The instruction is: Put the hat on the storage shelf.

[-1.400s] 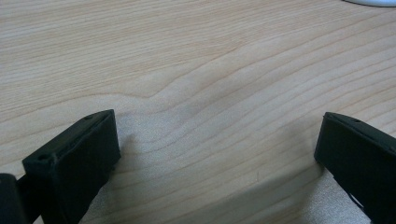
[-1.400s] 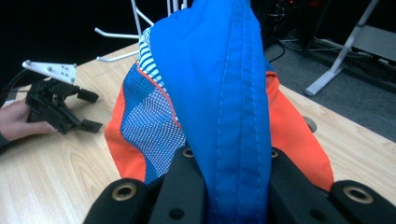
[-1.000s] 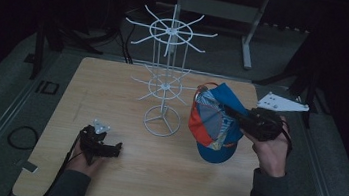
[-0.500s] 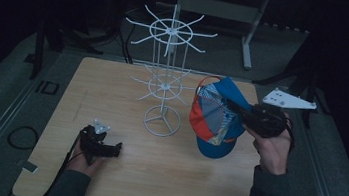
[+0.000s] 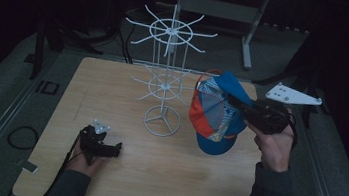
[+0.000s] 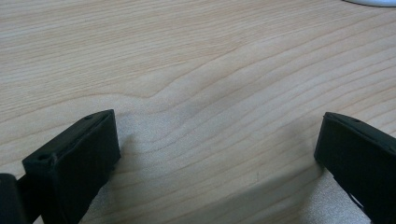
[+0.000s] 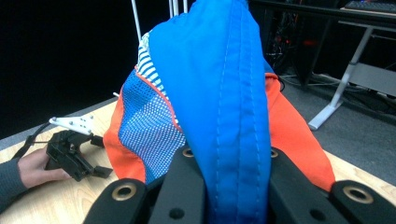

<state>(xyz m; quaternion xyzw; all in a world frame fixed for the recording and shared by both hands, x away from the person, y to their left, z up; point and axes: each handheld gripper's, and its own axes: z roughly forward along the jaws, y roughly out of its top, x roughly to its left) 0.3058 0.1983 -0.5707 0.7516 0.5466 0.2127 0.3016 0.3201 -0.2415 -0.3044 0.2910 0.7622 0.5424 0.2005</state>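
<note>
Now the cap [image 5: 217, 114], clenched by its brim in the right hand-held gripper [image 5: 240, 106], has been lifted higher at frame right, nearer the wire rack [image 5: 166, 75], probably for hanging; the left hand-held gripper [image 5: 115, 148] rests released on the desk [image 5: 113, 90].

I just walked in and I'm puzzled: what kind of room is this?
Probably a lab or workshop set up for recording: a wooden table in a dark room, desk legs behind, cables on the floor, and hand-held tongs lifting a cap.

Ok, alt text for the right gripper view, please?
The right gripper, jaws shut on the blue fabric of a blue, orange and mesh cap. Farther off at left, a hand rests the left gripper on the wooden table.
</note>
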